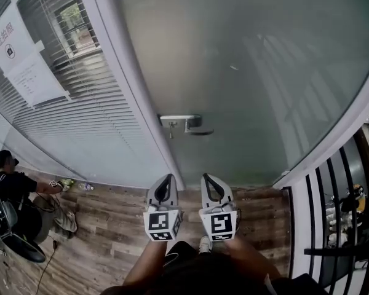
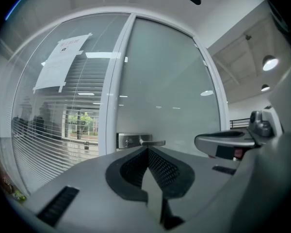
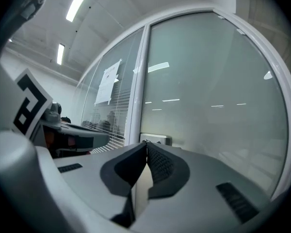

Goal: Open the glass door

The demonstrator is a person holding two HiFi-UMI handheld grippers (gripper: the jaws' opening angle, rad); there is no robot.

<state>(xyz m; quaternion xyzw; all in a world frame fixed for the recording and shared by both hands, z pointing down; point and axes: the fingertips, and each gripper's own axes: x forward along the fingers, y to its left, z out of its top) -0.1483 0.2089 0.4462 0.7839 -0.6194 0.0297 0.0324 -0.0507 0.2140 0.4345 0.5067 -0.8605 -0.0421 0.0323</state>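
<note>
Left gripper (image 1: pixel 167 177) and right gripper (image 1: pixel 206 177) (fingers pressed together, nothing between) face the silver lever handle (image 1: pixel 190 124) at twelve o'clock on the frosted glass door (image 1: pixel 252 66).

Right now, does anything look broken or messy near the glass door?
Nothing looks broken. The glass door is shut, its handle level. Only some small things lie on the floor by the window wall.

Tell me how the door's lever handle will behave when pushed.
The lever handle looks like rigid metal, so it should pivot rather than bend. Its smooth sheen suggests jaws could slip. The glass door is a large framed panel, probably heavy to swing.
</note>
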